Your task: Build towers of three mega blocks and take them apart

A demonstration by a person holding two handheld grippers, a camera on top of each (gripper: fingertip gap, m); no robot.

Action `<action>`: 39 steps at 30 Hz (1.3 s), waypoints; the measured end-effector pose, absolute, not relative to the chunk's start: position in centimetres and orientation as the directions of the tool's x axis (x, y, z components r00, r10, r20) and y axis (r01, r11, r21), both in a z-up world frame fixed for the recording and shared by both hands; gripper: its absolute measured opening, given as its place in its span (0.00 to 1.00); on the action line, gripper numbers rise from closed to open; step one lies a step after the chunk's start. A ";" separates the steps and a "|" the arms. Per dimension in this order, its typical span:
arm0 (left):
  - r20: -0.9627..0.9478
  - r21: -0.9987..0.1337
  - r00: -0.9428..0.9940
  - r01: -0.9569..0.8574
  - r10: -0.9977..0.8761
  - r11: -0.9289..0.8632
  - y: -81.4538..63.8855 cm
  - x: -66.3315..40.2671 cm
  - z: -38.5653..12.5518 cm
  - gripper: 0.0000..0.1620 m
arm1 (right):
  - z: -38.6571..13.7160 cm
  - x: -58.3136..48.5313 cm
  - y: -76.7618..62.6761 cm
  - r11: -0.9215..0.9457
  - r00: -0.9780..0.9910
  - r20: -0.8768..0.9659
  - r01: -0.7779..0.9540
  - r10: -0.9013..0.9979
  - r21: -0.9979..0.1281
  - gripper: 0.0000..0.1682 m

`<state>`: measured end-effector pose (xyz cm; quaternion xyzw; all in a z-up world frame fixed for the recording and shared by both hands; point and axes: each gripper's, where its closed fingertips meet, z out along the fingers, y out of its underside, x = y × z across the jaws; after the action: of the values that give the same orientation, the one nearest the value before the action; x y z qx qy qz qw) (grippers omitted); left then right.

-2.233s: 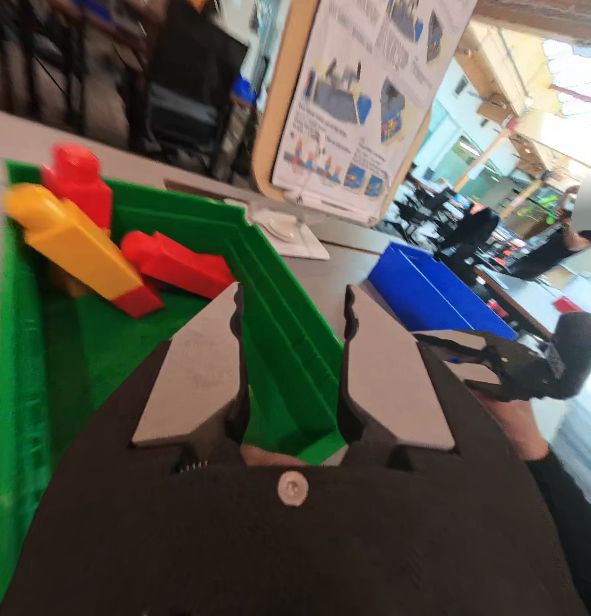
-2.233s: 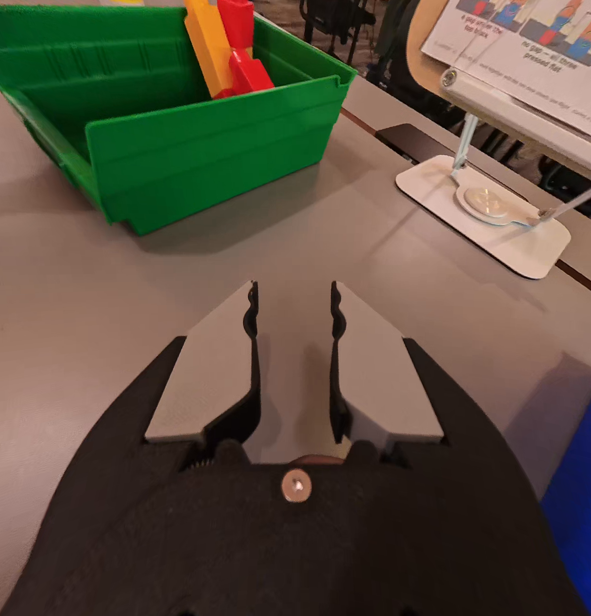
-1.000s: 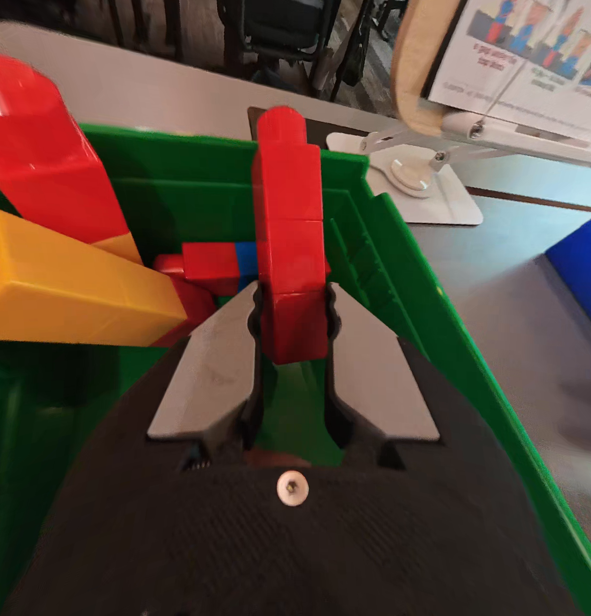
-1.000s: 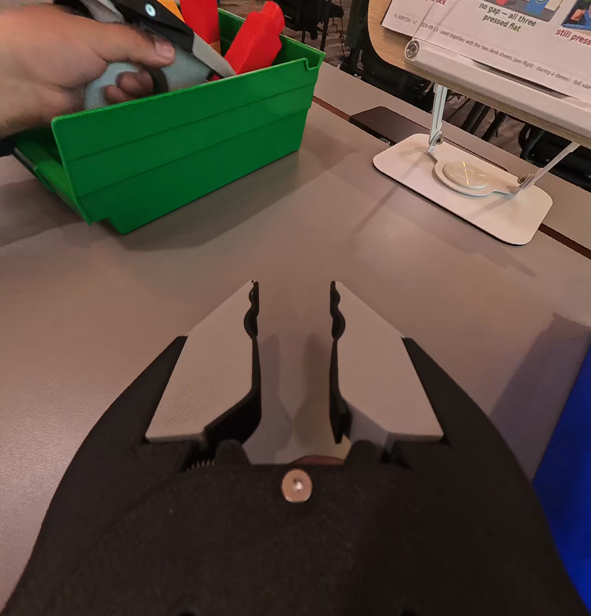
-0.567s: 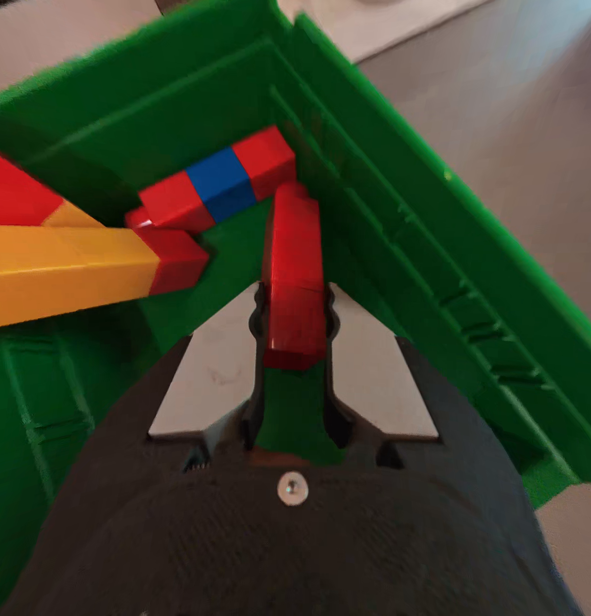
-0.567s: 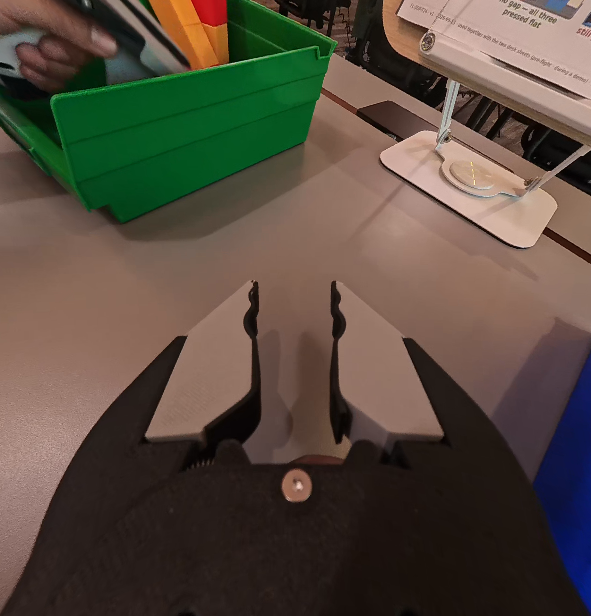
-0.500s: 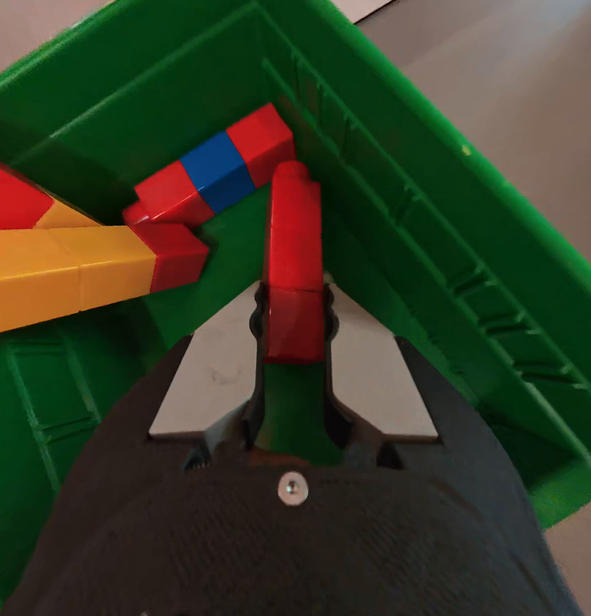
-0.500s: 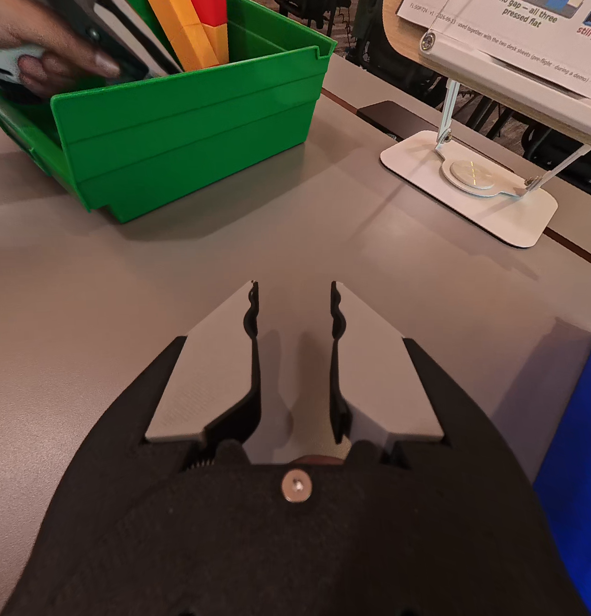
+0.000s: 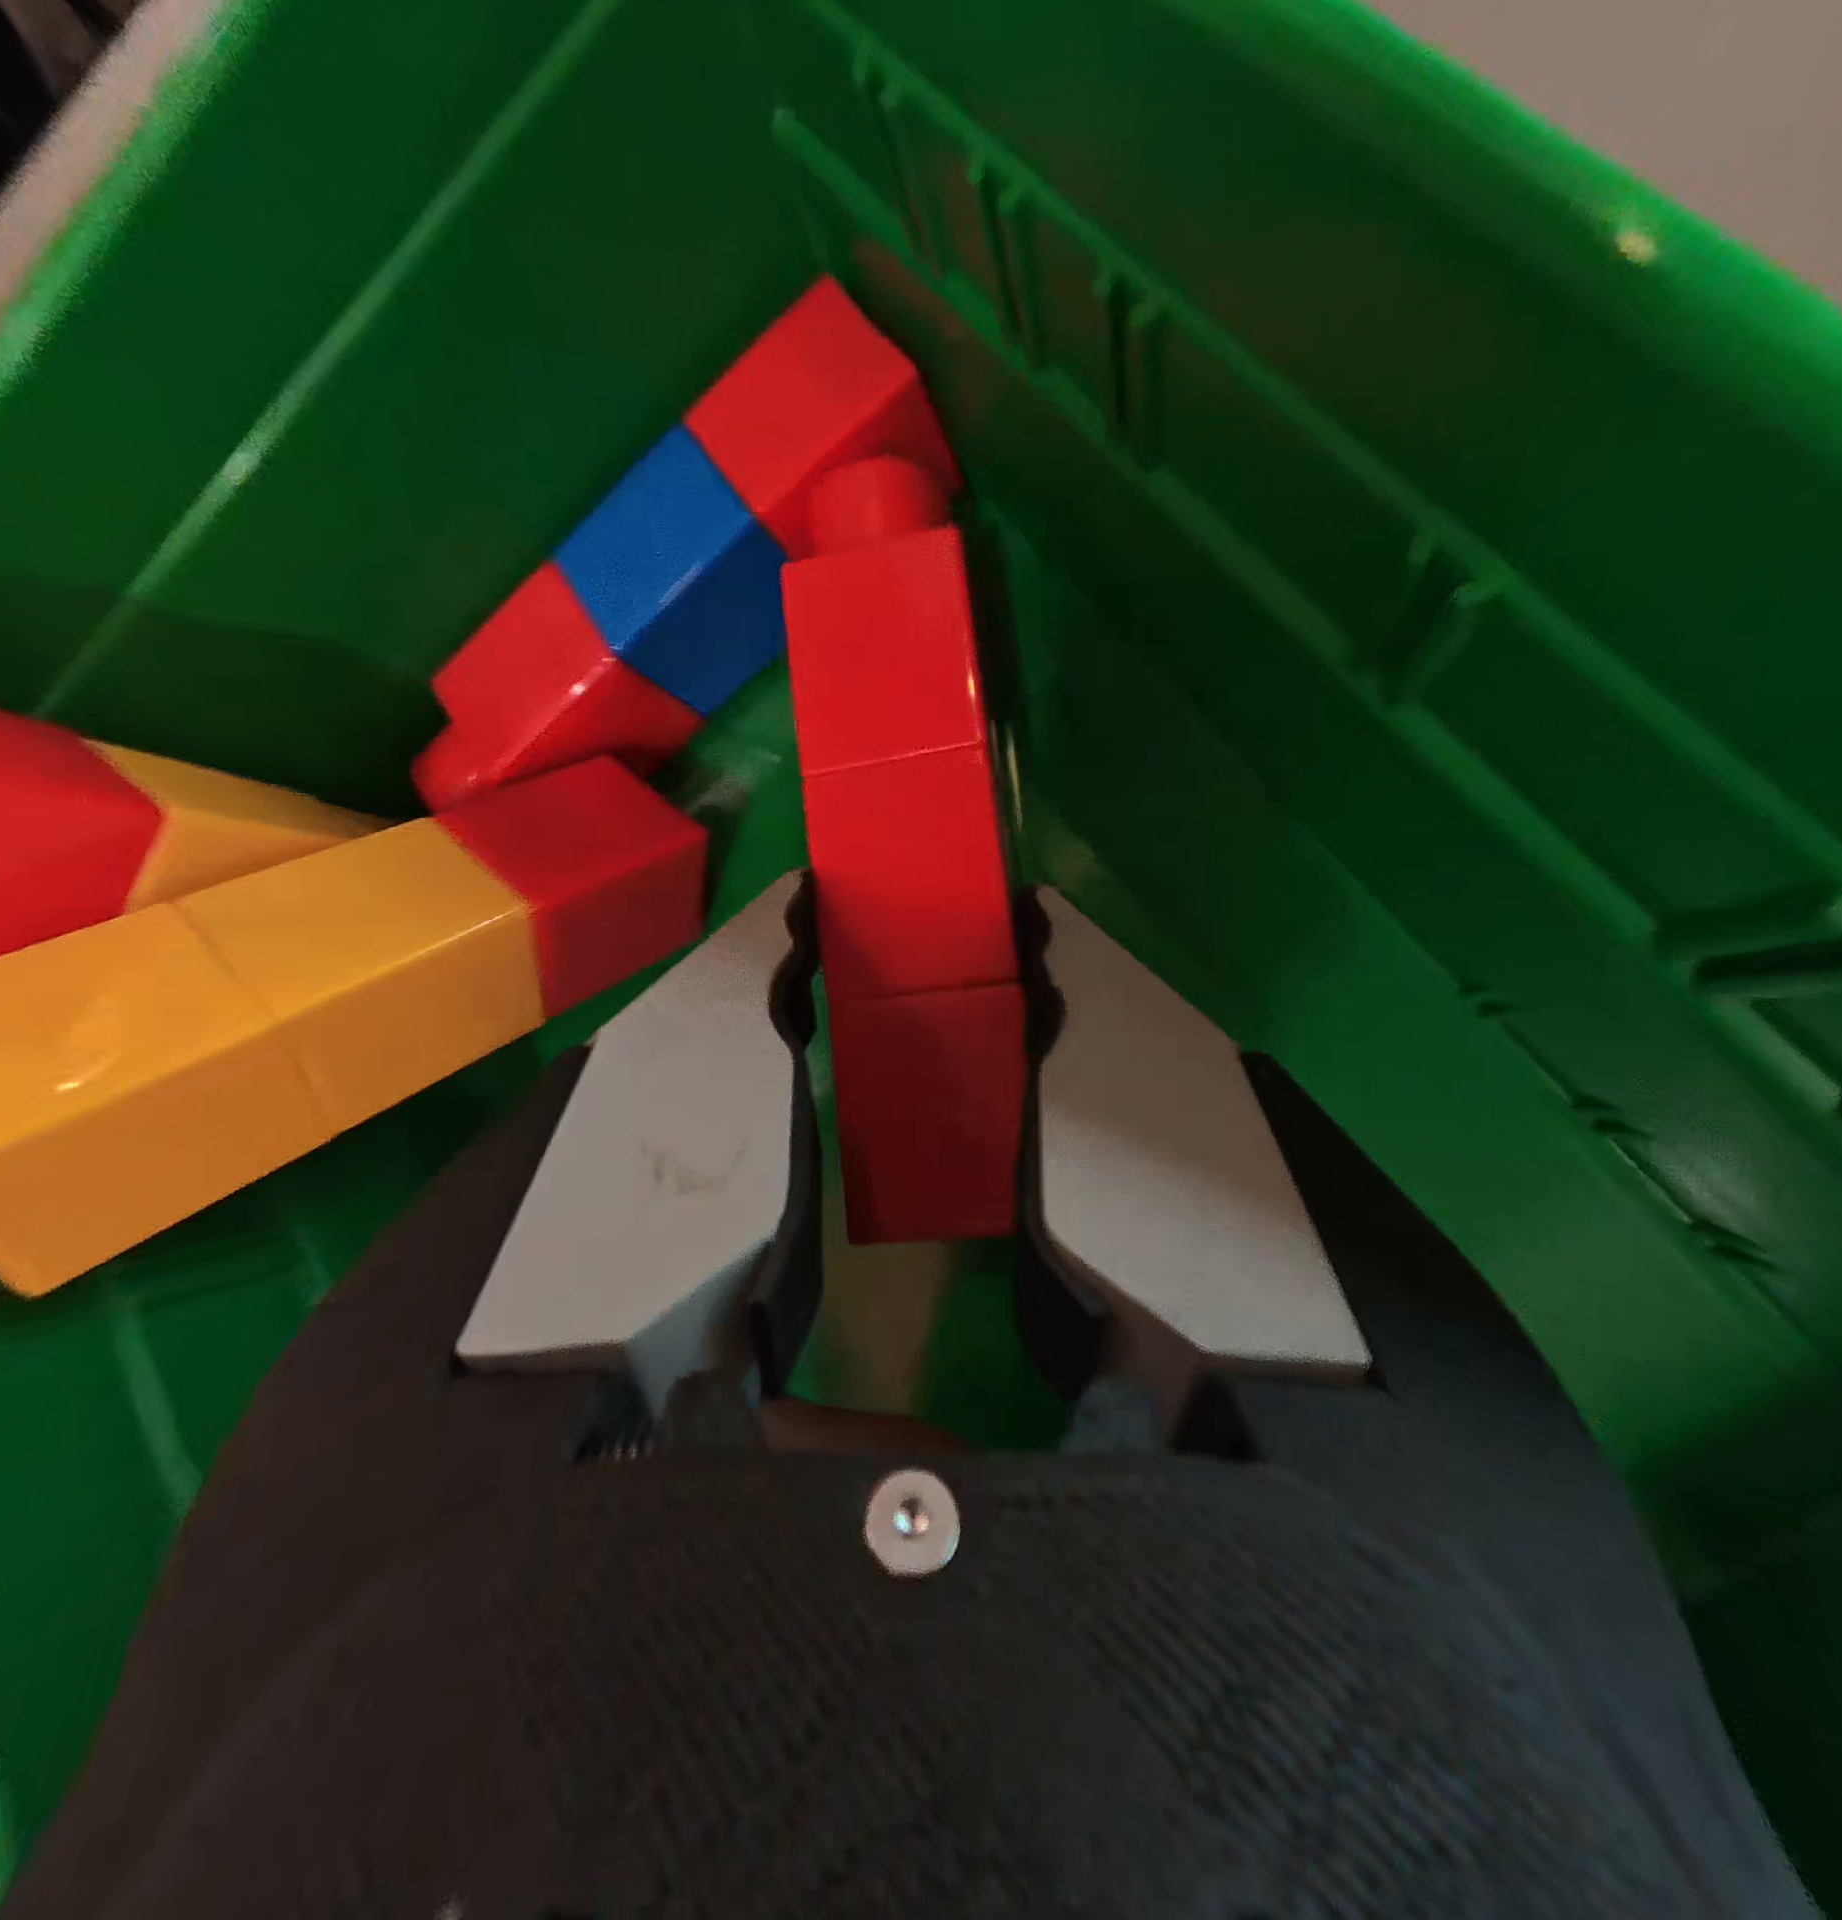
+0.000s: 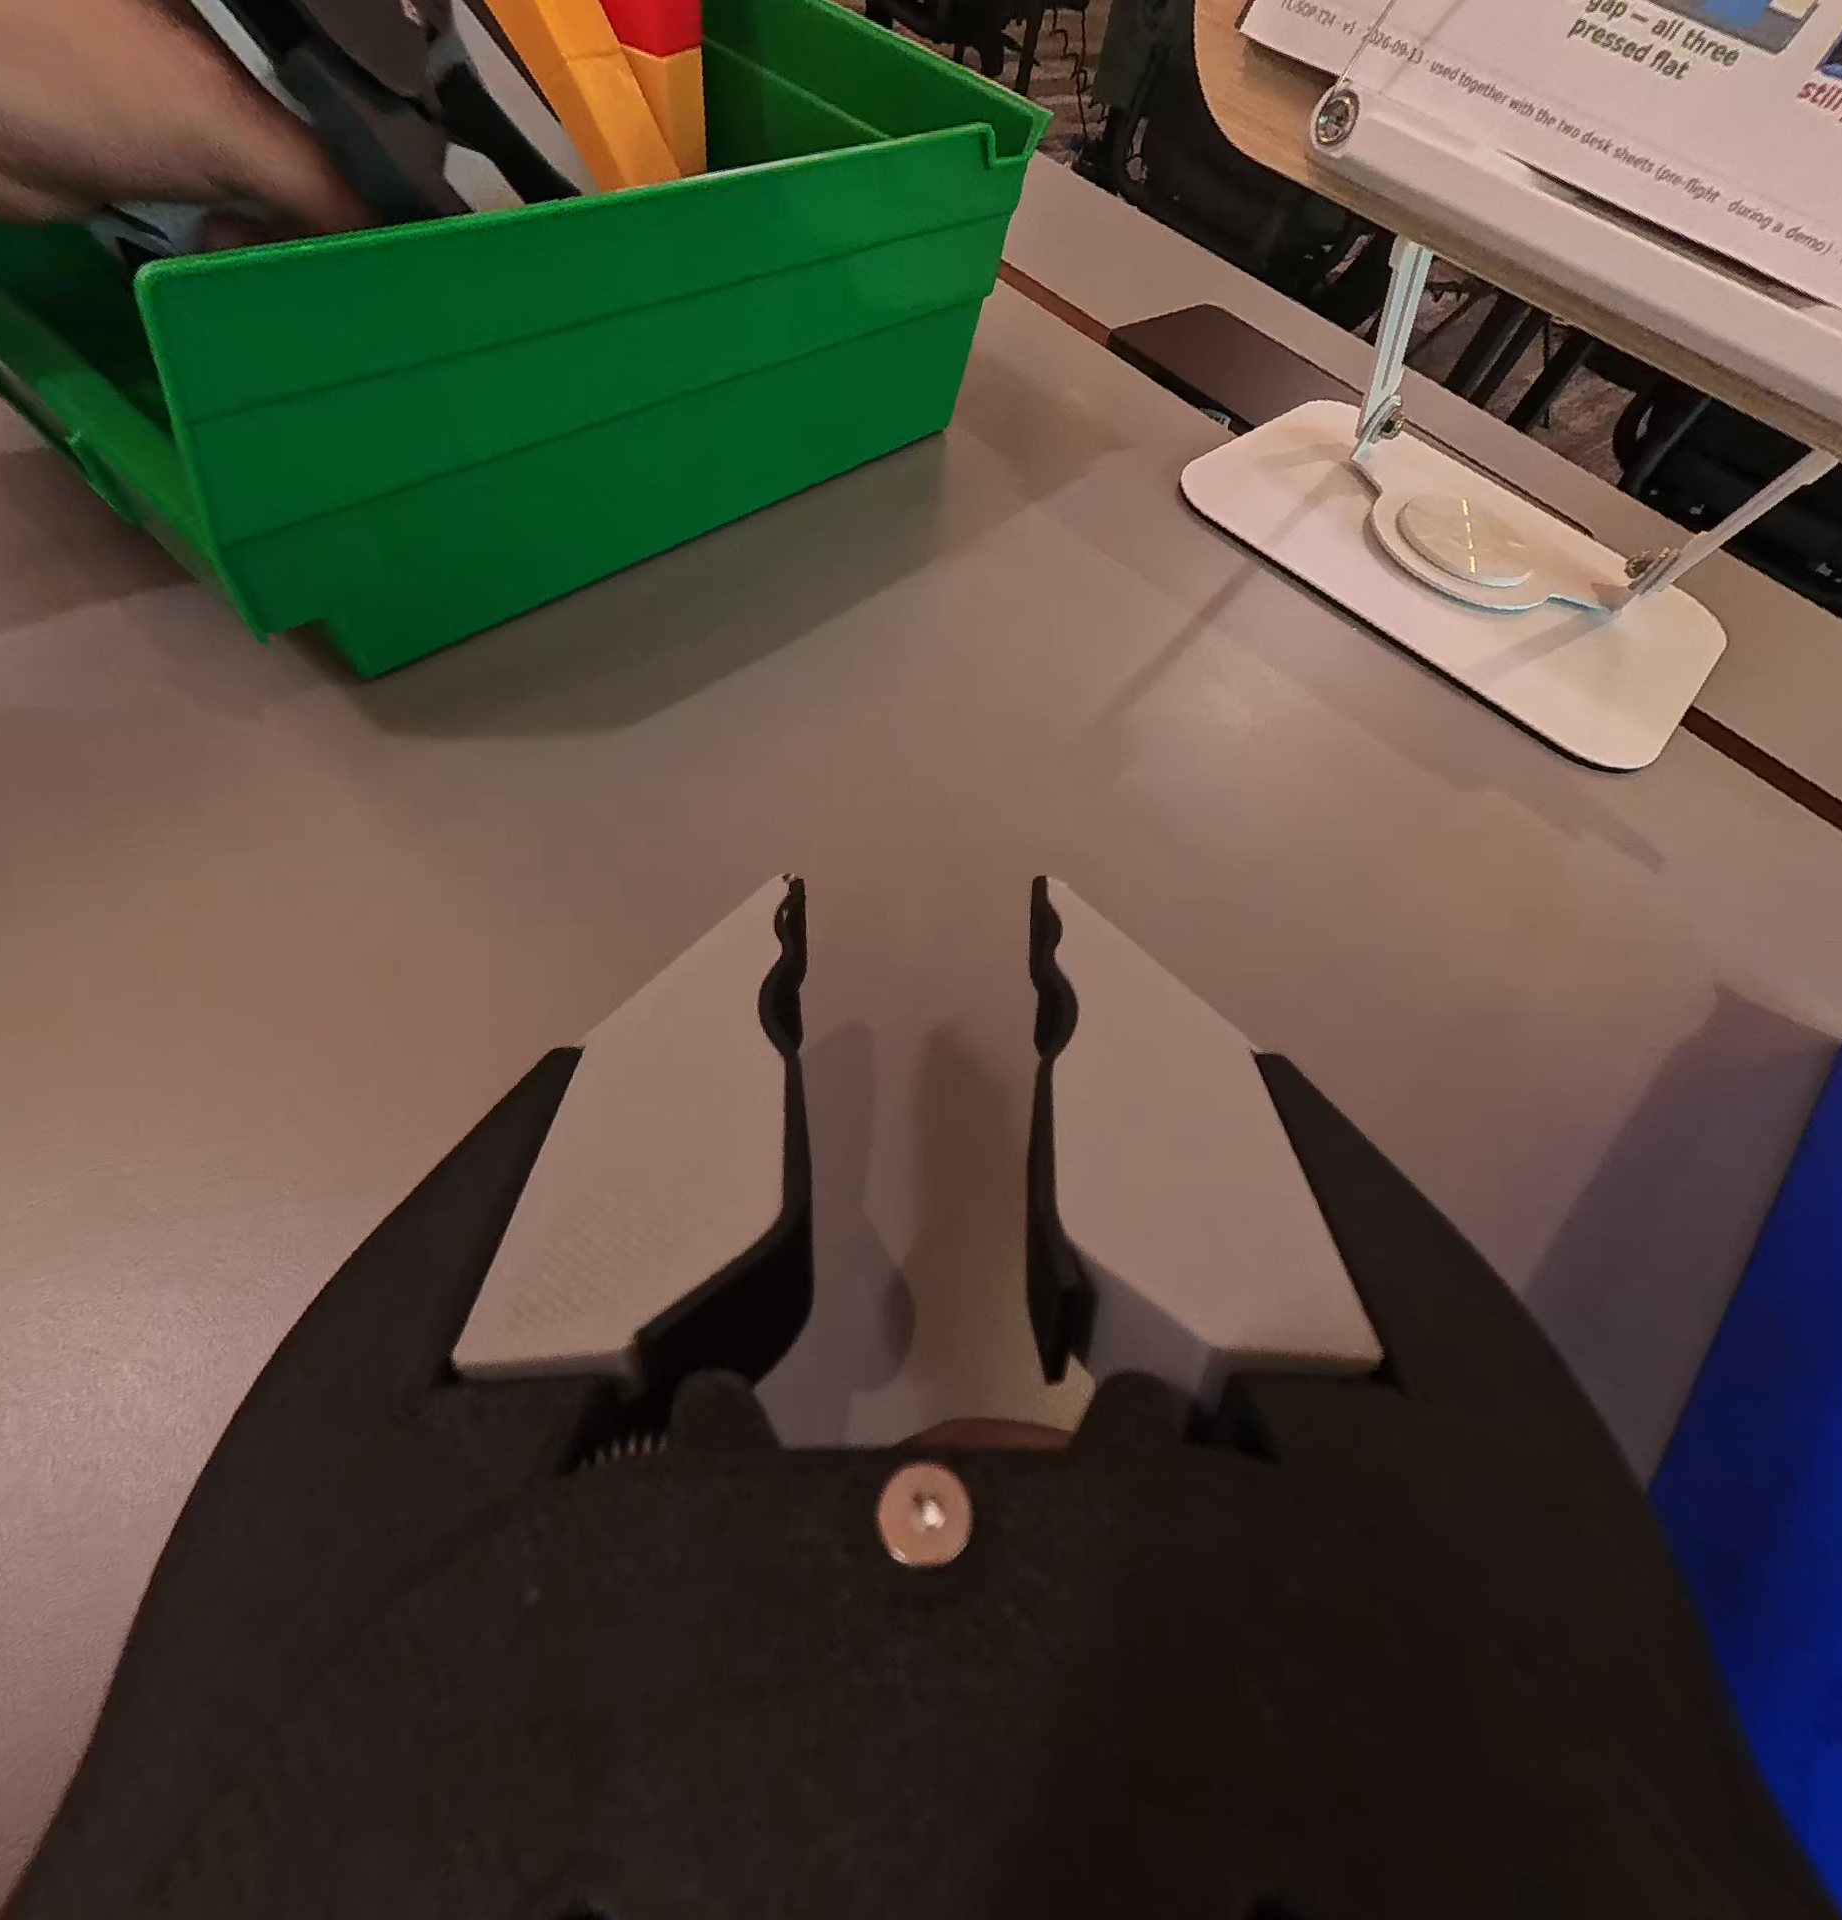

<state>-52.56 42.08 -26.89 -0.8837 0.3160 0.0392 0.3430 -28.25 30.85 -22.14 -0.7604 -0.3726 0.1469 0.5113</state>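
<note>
Claw work first: your left claw (image 9: 917, 935) still grips the all-red tower (image 9: 901, 831), now lowered into the green bin (image 9: 1416, 520) at frame centre, ready to drop. Your right claw (image 10: 917, 904) idles released over the table (image 10: 377, 935).

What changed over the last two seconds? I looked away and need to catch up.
The left tongs, empty and open above the green bin before, closed on the all-red tower and lowered it toward the bin's corner. The right tongs stayed open and empty over the table.
</note>
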 end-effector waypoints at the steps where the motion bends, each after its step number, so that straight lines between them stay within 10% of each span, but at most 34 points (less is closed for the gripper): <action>1: -0.306 -0.603 0.801 -0.581 -0.514 -0.546 42.1 -52.9 -26.2 0.23 | -22.1 -28.1 30.9 -0.201 0.681 0.154 0.411 0.716 -0.889 0.24; 8: -0.030 -0.954 0.790 -0.206 -0.612 -0.219 35.3 -48.7 -12.5 0.23 | -19.9 -28.9 29.8 -0.169 0.636 0.064 0.299 0.769 -0.939 0.27; 17: 0.200 -0.979 0.206 0.084 -0.958 -0.187 18.3 -33.9 -9.3 0.22 | -8.5 -33.3 18.6 -0.118 0.181 -0.132 -0.084 0.975 -0.989 0.33; 39: 0.100 -0.981 0.110 -0.157 -0.989 -0.117 14.9 -30.1 -12.7 0.22 | -8.3 -34.1 15.5 -0.172 0.104 -0.173 -0.018 0.979 -0.985 0.19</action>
<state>-30.10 14.85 -12.67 -0.5905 0.4853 -0.4579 0.4540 -34.14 15.52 -8.32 -0.5648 -0.4255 0.5167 0.4827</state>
